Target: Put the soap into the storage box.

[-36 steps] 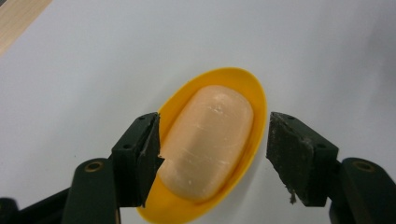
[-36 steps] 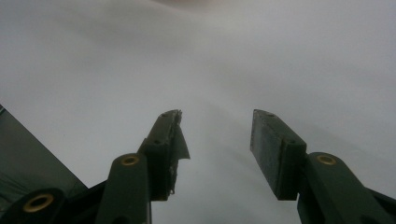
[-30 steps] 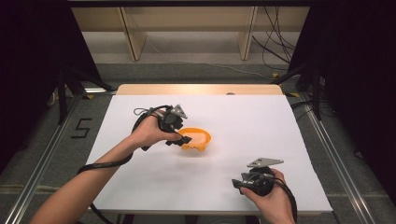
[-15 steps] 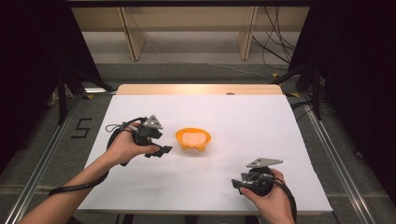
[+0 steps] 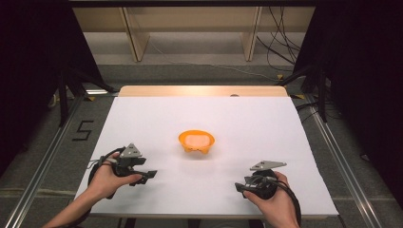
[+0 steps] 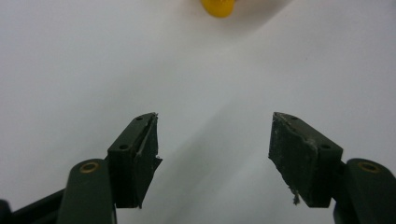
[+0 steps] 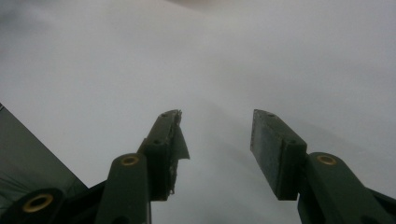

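- Left gripper [image 5: 151, 175] lies level, low over the desk [image 5: 142, 118] at its near left, fingers [image 6: 135, 158] released, nothing between them.
- Right gripper [image 5: 237, 186] rests at the near right, fingers apart, empty.
- Orange bowl [image 5: 196, 141] stands mid-desk, apart from both.

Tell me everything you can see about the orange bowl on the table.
The orange bowl is small and round, looks like smooth plastic, and stands upright on short stubby feet, casting a soft shadow. Its inside looks paler, a pinkish orange; whether that is contents or the bowl's own floor I cannot tell. It sits near the middle of the white table, nothing touching it but the tabletop. In the left gripper view its yellow-orange edge shows at the top, far ahead of the jaws.
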{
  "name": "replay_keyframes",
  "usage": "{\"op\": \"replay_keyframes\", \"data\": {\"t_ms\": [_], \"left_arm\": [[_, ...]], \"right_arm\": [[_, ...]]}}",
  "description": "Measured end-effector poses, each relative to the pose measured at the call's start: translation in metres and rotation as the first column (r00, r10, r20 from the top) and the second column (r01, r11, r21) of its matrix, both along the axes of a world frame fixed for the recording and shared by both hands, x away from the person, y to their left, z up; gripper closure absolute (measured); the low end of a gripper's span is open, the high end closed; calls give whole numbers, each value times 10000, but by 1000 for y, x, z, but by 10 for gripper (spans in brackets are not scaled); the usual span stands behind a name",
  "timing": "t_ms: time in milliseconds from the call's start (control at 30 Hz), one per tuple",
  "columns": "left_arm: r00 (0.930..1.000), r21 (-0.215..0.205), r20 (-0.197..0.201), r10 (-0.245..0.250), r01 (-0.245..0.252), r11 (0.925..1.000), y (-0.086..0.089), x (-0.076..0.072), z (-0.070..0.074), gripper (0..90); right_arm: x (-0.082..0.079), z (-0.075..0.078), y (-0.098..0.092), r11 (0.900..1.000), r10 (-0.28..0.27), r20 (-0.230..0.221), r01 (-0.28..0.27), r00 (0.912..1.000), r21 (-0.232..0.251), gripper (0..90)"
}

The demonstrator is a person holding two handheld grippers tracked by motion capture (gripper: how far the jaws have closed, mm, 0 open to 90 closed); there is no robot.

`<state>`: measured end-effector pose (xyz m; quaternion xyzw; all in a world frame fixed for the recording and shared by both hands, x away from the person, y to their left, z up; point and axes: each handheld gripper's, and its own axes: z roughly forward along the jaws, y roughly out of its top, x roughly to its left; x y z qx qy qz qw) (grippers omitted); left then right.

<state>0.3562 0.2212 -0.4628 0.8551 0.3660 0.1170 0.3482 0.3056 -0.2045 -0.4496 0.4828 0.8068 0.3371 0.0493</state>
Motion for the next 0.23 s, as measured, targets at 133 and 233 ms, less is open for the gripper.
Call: {"op": "replay_keyframes", "data": {"t_ms": [133,233], "left_arm": [[9994,-106,-257,232,-235,9997,4,-8,-5,329],[9990,-304,-370,231,-243,9992,3,-10,-6,338]], "right_arm": [[2,0,1,9999,124,20,-124,9999,27,532],[4,0,1,9996,279,271,-279,9992,-10,531]]}}
